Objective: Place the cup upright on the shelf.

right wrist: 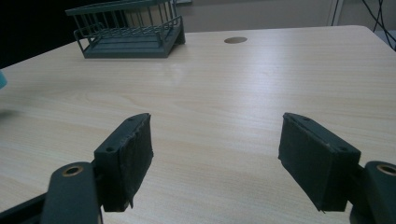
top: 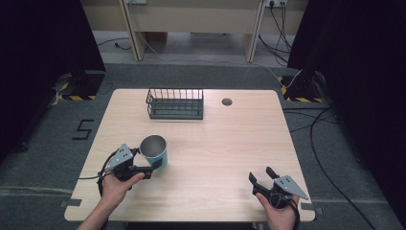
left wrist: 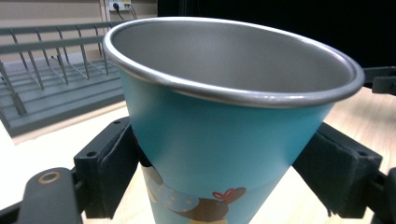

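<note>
The lower part of the blue cup [left wrist: 224, 154] is cut off at the bottom edge of the left gripper view, so its base and whether it rests on the table [top: 225, 143] cannot be made out there. A printed figure in brown, red and pale blue is seen low on the cup wall, but it is cropped and no writing can be read on it. In the high view the cup [top: 154, 151] is seen at about 8 o'clock on the table, upright, with its steel-grey inside facing up. The left gripper [top: 154, 165] is placed around the cup, its jaws seen pressed against both sides of the blue wall, closed onto it. The far side of the cup is hidden by its own rim.

The right gripper [top: 262, 176] is held at about 5 o'clock, near the front edge, with its jaws spread wide and nothing between them; bare wood is seen in the gap. It appears to hover just above the surface, though contact cannot be judged.

A dark wire rack [top: 175, 103] is seen at 12 o'clock, well apart from the cup, and a small round grommet [top: 227, 101] lies at about 1 o'clock. A black mark shaped like a 5 [top: 82, 129] is seen on the floor at 9 o'clock.
</note>
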`<state>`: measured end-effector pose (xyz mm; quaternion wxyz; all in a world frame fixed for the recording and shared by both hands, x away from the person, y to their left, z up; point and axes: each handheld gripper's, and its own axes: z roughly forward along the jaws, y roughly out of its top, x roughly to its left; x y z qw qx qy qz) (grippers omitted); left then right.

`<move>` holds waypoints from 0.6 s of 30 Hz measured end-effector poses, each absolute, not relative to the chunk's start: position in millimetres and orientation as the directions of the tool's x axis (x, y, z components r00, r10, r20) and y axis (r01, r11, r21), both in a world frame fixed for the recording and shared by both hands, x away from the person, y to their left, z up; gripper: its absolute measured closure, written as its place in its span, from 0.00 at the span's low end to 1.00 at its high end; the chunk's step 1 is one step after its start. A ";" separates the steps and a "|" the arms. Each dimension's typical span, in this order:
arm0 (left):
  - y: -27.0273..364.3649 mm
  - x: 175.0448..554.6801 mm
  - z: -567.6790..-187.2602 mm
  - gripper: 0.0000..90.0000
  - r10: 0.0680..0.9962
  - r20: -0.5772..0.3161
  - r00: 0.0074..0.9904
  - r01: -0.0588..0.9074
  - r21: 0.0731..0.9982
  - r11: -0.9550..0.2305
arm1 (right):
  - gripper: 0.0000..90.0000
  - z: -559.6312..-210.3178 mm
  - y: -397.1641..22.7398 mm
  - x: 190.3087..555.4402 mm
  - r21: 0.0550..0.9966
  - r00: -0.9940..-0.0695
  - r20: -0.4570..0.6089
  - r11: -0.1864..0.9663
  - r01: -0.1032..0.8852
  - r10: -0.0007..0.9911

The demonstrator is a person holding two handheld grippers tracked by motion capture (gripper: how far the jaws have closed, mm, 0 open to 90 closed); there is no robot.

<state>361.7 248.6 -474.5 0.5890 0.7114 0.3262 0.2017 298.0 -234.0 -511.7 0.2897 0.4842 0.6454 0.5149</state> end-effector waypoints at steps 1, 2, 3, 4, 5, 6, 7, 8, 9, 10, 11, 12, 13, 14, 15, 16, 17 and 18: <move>248.6 363.1 -472.7 0.19 0.702 -0.095 0.705 0.223 0.970 -0.093 | 0.29 -511.7 -234.0 298.1 0.946 -0.364 0.122 0.003 0.325 0.924; 248.4 365.9 -469.2 0.19 0.705 -0.092 0.703 0.218 0.972 -0.090 | 0.29 -511.7 -234.0 298.1 0.945 -0.363 0.125 0.001 0.327 0.923; 248.4 365.9 -469.2 0.19 0.705 -0.092 0.703 0.218 0.972 -0.090 | 0.29 -511.7 -234.0 298.1 0.945 -0.363 0.125 0.001 0.327 0.923; 248.4 367.4 -467.6 0.19 0.706 -0.092 0.703 0.217 0.972 -0.089 | 0.29 -511.7 -234.0 298.0 0.945 -0.363 0.127 -0.001 0.328 0.923; 248.3 370.4 -464.8 0.19 0.708 -0.093 0.700 0.214 0.973 -0.084 | 0.29 -511.7 -234.1 298.1 0.944 -0.364 0.131 -0.004 0.329 0.922; 248.3 370.4 -464.8 0.19 0.708 -0.093 0.700 0.214 0.973 -0.084 | 0.29 -511.7 -234.1 298.1 0.944 -0.364 0.131 -0.004 0.329 0.922; 248.5 373.4 -462.7 0.19 0.710 -0.093 0.698 0.212 0.974 -0.080 | 0.29 -511.7 -233.8 298.0 0.943 -0.362 0.134 -0.007 0.331 0.922; 248.5 373.4 -462.7 0.19 0.710 -0.093 0.698 0.212 0.974 -0.080 | 0.29 -511.7 -233.8 298.0 0.943 -0.362 0.134 -0.007 0.331 0.922; 248.7 374.9 -461.7 0.19 0.711 -0.094 0.697 0.211 0.974 -0.079 | 0.29 -511.7 -234.0 298.1 0.944 -0.363 0.133 -0.005 0.331 0.922; 248.9 376.2 -460.7 0.19 0.712 -0.092 0.696 0.210 0.974 -0.080 | 0.29 -511.8 -234.0 298.2 0.944 -0.364 0.132 -0.005 0.330 0.922; 249.1 377.5 -459.8 0.19 0.714 -0.091 0.695 0.209 0.975 -0.080 | 0.29 -511.8 -234.0 298.2 0.944 -0.363 0.133 -0.006 0.330 0.922; 249.2 378.8 -458.9 0.19 0.714 -0.090 0.694 0.209 0.975 -0.080 | 0.29 -511.8 -234.1 298.1 0.944 -0.363 0.134 -0.007 0.330 0.922; 249.4 380.0 -457.9 0.19 0.715 -0.087 0.694 0.207 0.975 -0.082 | 0.29 -511.8 -234.3 298.3 0.945 -0.365 0.132 -0.005 0.328 0.922; 249.7 382.3 -455.9 0.19 0.716 -0.085 0.693 0.205 0.975 -0.082 | 0.29 -511.8 -234.3 298.2 0.944 -0.364 0.133 -0.006 0.330 0.922; 249.7 382.3 -455.9 0.19 0.716 -0.085 0.693 0.205 0.975 -0.082 | 0.29 -511.8 -234.3 298.2 0.944 -0.364 0.133 -0.006 0.330 0.922; 249.9 383.5 -454.9 0.19 0.717 -0.085 0.692 0.203 0.976 -0.080 | 0.29 -511.8 -234.3 298.3 0.944 -0.364 0.133 -0.007 0.329 0.922; 250.0 384.8 -453.9 0.19 0.718 -0.085 0.691 0.202 0.976 -0.079 | 0.29 -511.8 -234.4 298.3 0.944 -0.363 0.134 -0.007 0.330 0.922; 250.2 386.1 -452.9 0.19 0.718 -0.083 0.691 0.200 0.976 -0.080 | 0.29 -511.8 -234.4 298.3 0.944 -0.363 0.134 -0.007 0.330 0.922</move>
